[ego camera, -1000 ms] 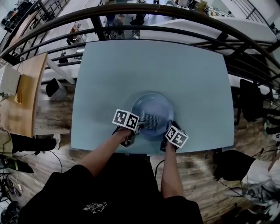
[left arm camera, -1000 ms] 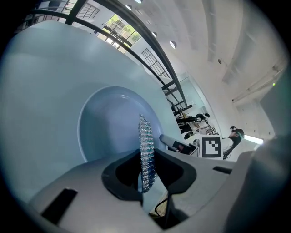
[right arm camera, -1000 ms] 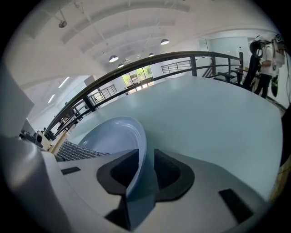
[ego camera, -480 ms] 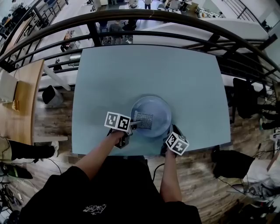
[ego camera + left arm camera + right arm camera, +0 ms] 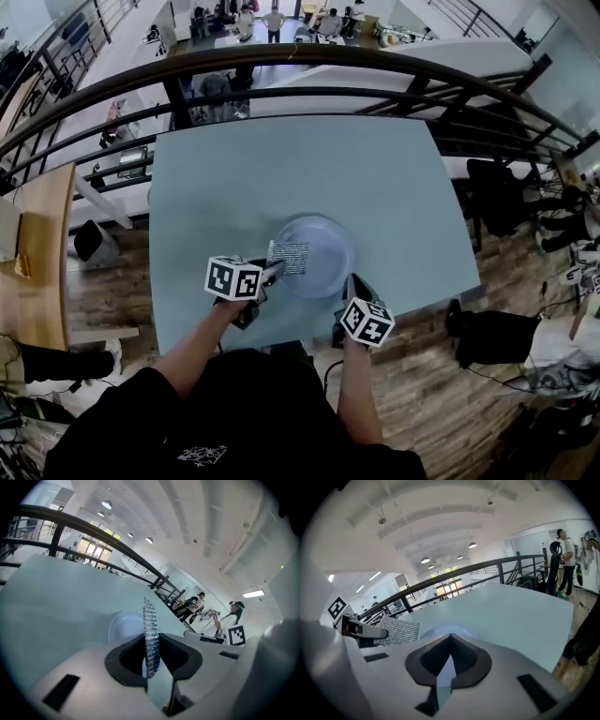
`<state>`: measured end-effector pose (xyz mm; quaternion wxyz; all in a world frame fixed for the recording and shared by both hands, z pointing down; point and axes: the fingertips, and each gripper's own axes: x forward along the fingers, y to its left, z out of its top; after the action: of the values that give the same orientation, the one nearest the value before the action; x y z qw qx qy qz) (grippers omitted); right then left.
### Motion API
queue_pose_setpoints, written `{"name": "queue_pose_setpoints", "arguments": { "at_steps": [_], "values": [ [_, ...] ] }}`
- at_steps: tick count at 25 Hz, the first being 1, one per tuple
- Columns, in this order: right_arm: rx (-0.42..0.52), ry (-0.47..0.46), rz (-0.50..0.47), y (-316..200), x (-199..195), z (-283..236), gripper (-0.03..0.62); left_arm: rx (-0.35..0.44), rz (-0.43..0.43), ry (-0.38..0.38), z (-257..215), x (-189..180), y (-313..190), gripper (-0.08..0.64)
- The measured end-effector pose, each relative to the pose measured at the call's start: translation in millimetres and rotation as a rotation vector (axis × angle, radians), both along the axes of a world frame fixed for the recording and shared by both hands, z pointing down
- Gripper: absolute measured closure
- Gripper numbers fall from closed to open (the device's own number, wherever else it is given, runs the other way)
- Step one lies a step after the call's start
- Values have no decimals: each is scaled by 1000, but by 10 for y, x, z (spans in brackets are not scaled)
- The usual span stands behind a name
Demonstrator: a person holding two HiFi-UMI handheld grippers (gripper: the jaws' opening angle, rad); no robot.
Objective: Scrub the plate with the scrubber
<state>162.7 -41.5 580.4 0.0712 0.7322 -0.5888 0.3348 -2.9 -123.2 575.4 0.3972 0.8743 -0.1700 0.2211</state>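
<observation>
Your bench (image 5: 375, 187) is a flat pale blue-grey, with no pattern on it. The plate (image 5: 328, 253) is a translucent, still paler blue. The scrubber (image 5: 288, 256) is silver-grey with a fine speckled mesh. In the left gripper view, edge-on, it glitters in beaded rows with a teal tint. Your left claw (image 5: 270, 272) and right claw (image 5: 450, 635) are pale grey with black pads, and each is topped in white printed with black square markers. The railing (image 5: 309, 56) along the far side is dark — close to black. The floor (image 5: 122, 291) shows brown wood planks. Your shirt (image 5: 244, 403) is black with a small white print.
</observation>
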Motion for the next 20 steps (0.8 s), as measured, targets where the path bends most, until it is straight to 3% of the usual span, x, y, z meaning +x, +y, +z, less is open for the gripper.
{"name": "queue_pose_setpoints", "arguments": {
  "at_steps": [15, 20],
  "values": [
    [239, 127, 50, 221, -437, -1292, 586, 387, -28, 152, -1178, -294, -204, 471],
    [315, 158, 39, 205, -381, -1653, 586, 493, -48, 188, -1478, -245, -230, 471]
  ]
}}
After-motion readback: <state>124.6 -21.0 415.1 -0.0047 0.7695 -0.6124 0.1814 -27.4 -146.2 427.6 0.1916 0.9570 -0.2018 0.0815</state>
